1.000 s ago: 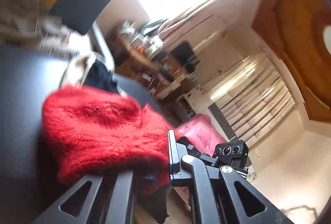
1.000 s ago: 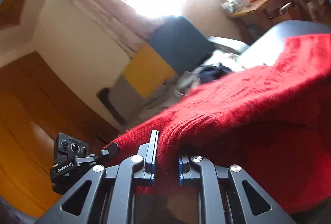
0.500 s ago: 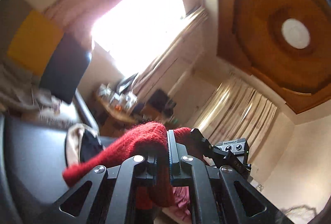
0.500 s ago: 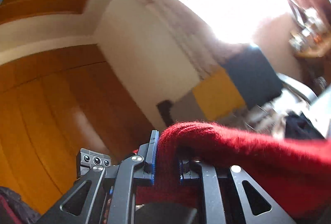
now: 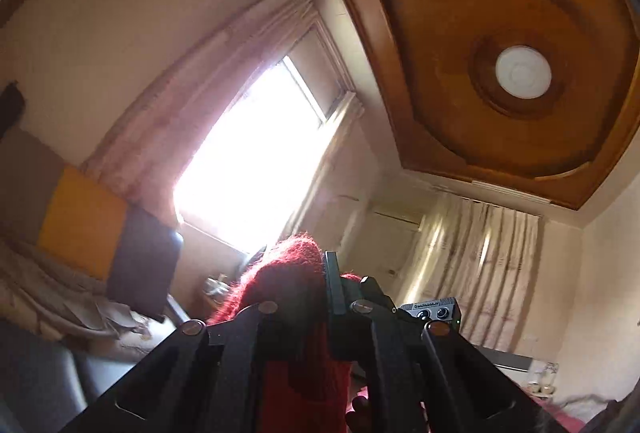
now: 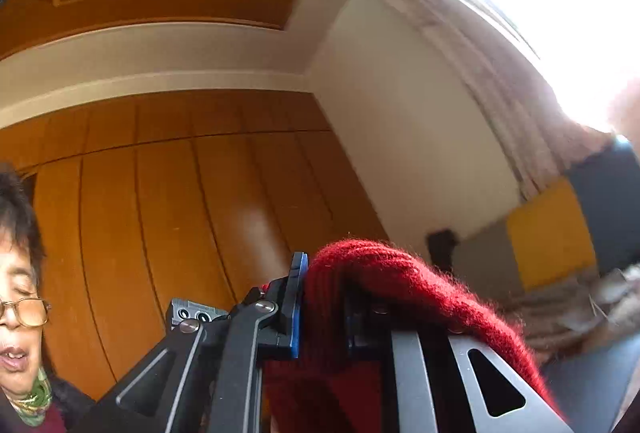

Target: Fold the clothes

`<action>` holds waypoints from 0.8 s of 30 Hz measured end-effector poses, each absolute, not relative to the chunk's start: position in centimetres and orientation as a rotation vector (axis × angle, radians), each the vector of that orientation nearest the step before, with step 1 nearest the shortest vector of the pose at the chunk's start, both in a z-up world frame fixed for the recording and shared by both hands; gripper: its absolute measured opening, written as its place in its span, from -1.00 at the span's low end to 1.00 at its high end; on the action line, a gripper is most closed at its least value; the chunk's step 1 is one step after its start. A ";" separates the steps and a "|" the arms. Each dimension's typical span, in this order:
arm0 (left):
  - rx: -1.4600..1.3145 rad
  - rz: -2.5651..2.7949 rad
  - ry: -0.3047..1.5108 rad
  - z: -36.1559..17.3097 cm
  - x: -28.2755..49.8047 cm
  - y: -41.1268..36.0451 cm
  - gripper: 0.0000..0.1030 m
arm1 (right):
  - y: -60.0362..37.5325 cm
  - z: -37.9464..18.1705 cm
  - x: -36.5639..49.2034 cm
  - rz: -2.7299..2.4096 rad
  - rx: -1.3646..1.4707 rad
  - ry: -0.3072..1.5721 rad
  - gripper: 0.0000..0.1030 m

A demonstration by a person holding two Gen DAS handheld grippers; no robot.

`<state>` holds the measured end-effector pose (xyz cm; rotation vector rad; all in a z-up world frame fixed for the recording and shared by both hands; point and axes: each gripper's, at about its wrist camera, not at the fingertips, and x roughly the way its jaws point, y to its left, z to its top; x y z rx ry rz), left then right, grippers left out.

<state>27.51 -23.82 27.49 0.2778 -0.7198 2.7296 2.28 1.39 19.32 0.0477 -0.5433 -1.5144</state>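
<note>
Left hand-held gripper (image 5: 316, 297): closed down on a bunch of red fuzzy knit sweater (image 5: 288, 285), clamped right between the fingers. Right hand-held gripper (image 6: 320, 297): likewise pinched shut on a ribbed edge of the same sweater (image 6: 400, 285). Both are tilted upward, toward ceiling and wall. The garment is held up in the air, gripped at two points; from each gripper it drapes back and down below the fingers, and on the right one it trails off over the right finger. The long axis is judged to run between the two grippers, neither being nearer. Its lower part is out of view, so fold state cannot be told. Fabric looks thick, soft, limp. Beyond: curtained window (image 5: 256, 161), wooden ceiling (image 5: 500, 33).
</note>
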 end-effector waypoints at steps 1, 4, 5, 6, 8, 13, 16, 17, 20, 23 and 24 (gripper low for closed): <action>0.269 2.757 -0.731 27.5 27.3 -24.5 -0.89 | 0.4 19.5 2.3 -1.513 0.057 -0.541 -0.69; 0.219 2.842 -0.764 26.7 25.7 -26.7 -0.88 | -2.4 19.4 1.6 -1.536 0.101 -0.536 -0.69; 0.170 2.874 -0.777 25.6 24.0 -27.5 -0.88 | -3.5 19.0 0.9 -1.569 0.129 -0.525 -0.69; 0.088 2.905 -0.802 23.9 22.1 -28.6 -0.88 | -4.6 18.6 0.3 -1.602 0.158 -0.514 -0.69; -0.130 2.958 -0.869 19.8 18.3 -31.1 -0.88 | -6.9 17.3 -1.3 -1.660 0.257 -0.497 -0.69; -0.712 3.021 -1.019 9.5 9.5 -37.4 -0.85 | -13.6 9.7 -7.5 -1.785 0.627 -0.440 0.09; -0.966 3.024 -1.063 3.9 9.1 -39.6 -0.80 | -14.8 2.6 -9.8 -1.783 0.847 -0.433 0.41; -1.014 3.018 -1.080 2.7 9.4 -40.2 -0.80 | -14.6 0.6 -9.9 -1.775 0.899 -0.429 0.45; -1.057 3.023 -1.112 0.3 12.2 -41.3 -0.77 | -12.6 -4.5 -9.0 -1.732 1.004 -0.418 0.55; -1.040 3.047 -1.082 -0.1 16.0 -40.1 -0.72 | -10.6 -9.6 -8.0 -1.686 1.108 -0.406 0.55; -1.032 3.049 -1.070 -0.6 17.1 -39.4 -0.70 | -10.1 -10.9 -6.9 -1.670 1.135 -0.379 0.55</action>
